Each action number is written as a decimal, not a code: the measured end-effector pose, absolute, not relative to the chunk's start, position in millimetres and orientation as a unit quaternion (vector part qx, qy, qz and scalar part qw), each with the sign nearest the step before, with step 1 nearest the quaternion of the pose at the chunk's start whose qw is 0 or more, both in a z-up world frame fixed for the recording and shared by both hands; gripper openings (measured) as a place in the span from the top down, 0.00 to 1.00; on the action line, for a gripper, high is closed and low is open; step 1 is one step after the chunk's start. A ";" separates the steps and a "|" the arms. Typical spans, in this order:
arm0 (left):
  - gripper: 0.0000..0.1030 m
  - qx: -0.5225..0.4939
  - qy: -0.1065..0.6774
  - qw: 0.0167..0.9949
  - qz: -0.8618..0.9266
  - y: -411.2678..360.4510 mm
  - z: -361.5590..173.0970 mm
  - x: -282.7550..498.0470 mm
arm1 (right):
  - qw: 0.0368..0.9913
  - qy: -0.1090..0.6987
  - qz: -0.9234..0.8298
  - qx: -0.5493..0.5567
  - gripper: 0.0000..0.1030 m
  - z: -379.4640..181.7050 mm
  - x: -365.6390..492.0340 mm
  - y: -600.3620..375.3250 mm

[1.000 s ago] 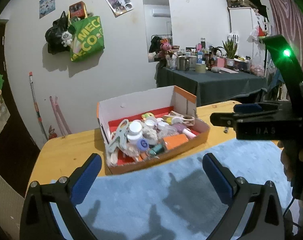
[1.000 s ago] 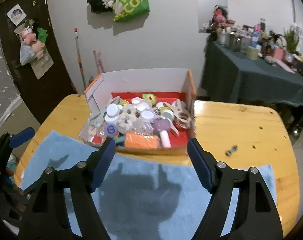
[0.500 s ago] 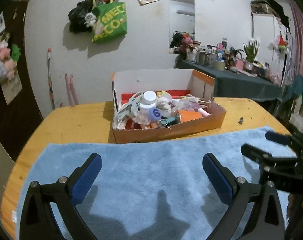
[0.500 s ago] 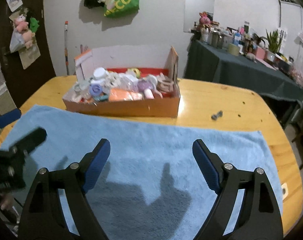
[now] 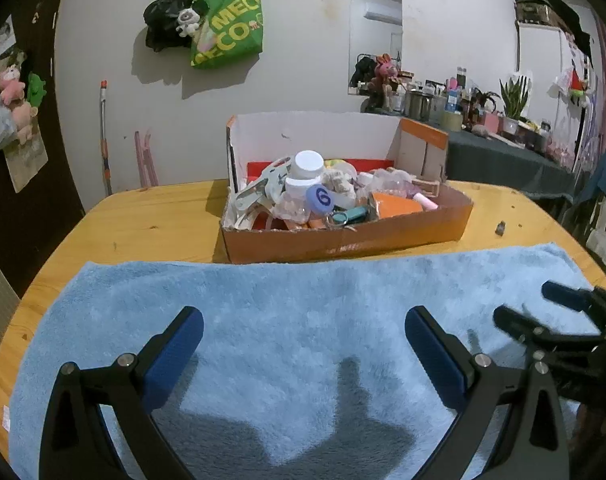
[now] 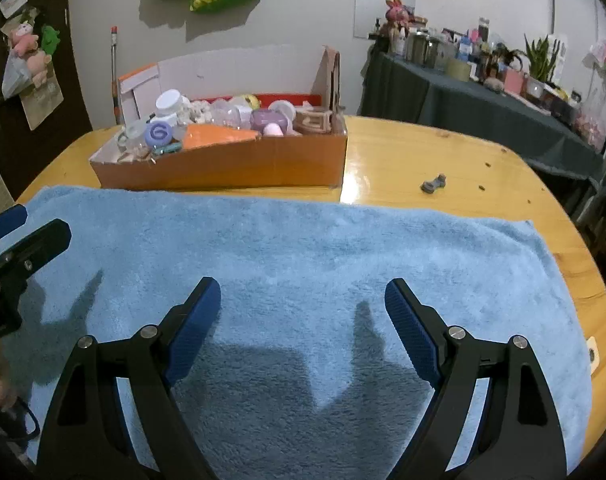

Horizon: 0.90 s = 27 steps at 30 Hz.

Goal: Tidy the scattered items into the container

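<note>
The towel (image 6: pixel 303 248) was fluffy blue cloth, matt. The counter (image 6: pixel 443 160) was glossy varnished wood. The box (image 6: pixel 223 168) was matt cardboard, holding smooth plastic jars (image 5: pixel 307 168).

Cardboard box (image 5: pixel 343 236) — heaped full, tabletop.

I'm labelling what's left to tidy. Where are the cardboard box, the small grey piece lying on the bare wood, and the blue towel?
cardboard box (image 6: pixel 239 168): right wrist view, on its brown front wall.
small grey piece (image 6: pixel 434 183): right wrist view, on its middle.
blue towel (image 5: pixel 303 304): left wrist view, on bare pile ahead of the fingers.
</note>
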<state>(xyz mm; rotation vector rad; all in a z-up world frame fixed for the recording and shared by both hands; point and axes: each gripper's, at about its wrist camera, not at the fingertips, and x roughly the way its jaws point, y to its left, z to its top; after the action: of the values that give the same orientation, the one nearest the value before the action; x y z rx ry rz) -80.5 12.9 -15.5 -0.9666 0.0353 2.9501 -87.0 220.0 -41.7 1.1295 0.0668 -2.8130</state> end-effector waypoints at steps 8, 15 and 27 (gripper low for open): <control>0.00 -0.339 0.002 0.009 0.941 8.5 -25.2 -90.3 | 0.039 -0.001 -0.913 0.407 0.18 -50.7 -97.2 230.0; 0.00 -0.358 -0.004 0.007 0.934 6.2 -31.0 -94.9 | 0.032 0.001 -0.905 0.424 0.18 -56.1 -101.2 230.2; 0.00 -0.348 0.007 0.007 0.937 10.2 -28.2 -91.7 | 0.028 0.010 -0.905 0.424 0.18 -55.3 -100.1 226.4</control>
<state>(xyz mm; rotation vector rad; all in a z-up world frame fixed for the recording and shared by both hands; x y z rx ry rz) -91.7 10.2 -28.2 -1.0897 0.0212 2.9326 -100.1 226.4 -55.3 1.3079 0.0320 -2.7936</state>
